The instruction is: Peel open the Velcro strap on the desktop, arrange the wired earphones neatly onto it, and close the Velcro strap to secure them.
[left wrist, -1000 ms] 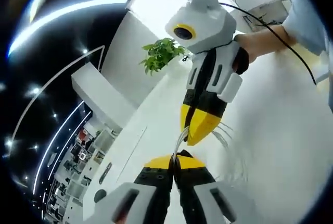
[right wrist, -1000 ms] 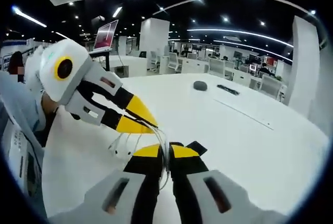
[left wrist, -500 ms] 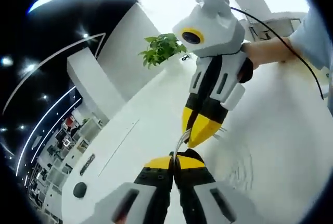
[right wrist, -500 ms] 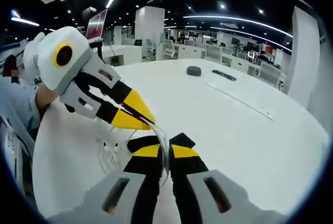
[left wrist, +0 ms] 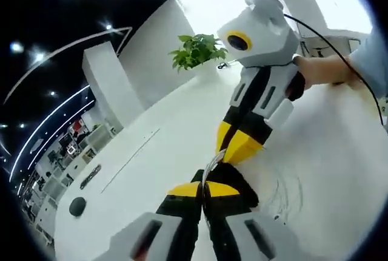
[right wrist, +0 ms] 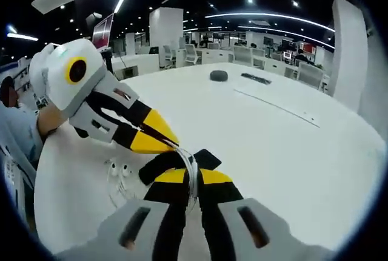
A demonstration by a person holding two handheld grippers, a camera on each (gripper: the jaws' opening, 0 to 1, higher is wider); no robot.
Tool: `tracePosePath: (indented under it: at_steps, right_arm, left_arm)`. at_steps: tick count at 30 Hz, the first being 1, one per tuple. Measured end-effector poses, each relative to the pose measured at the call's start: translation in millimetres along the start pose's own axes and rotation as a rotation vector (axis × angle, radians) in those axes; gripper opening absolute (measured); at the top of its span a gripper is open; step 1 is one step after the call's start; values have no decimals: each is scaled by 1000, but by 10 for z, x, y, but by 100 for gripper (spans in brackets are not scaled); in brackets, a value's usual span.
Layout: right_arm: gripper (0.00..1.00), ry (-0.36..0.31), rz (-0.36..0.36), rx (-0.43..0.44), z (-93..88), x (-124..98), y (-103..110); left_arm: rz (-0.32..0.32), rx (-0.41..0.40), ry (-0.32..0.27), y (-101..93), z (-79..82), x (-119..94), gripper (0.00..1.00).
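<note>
Between your jaws: right gripper (right wrist: 193, 183) and left gripper (left wrist: 203, 189) both pinching thin earphone cable (right wrist: 191, 173), jaws clenched. Below, black Velcro strap (right wrist: 159, 165) lying on bench (right wrist: 273, 145). Cable's limp, light; grip near bundle.

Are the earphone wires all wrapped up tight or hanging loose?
Partly loose: both grippers pinch the white wires, but earbuds and loops lie spread on the table.
</note>
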State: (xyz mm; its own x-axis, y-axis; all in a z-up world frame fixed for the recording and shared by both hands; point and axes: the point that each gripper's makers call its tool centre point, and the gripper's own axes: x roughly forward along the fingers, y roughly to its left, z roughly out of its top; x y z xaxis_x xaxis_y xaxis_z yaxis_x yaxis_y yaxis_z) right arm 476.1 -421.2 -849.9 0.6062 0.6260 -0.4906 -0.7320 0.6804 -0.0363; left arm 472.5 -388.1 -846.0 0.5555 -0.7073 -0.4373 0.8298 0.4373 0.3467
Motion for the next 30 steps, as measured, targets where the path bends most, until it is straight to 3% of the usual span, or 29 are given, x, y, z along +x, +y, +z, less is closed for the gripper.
tracePosePath:
  at_steps: [14,30]
  right_arm:
    - [9,3,8,72,-49,37,-54]
    - [9,4,8,47,-52,-12,-31]
  left_arm:
    - [-11,-95,17,29,-75,59,6]
    - [-14,-95,23,-5,-125,47,7]
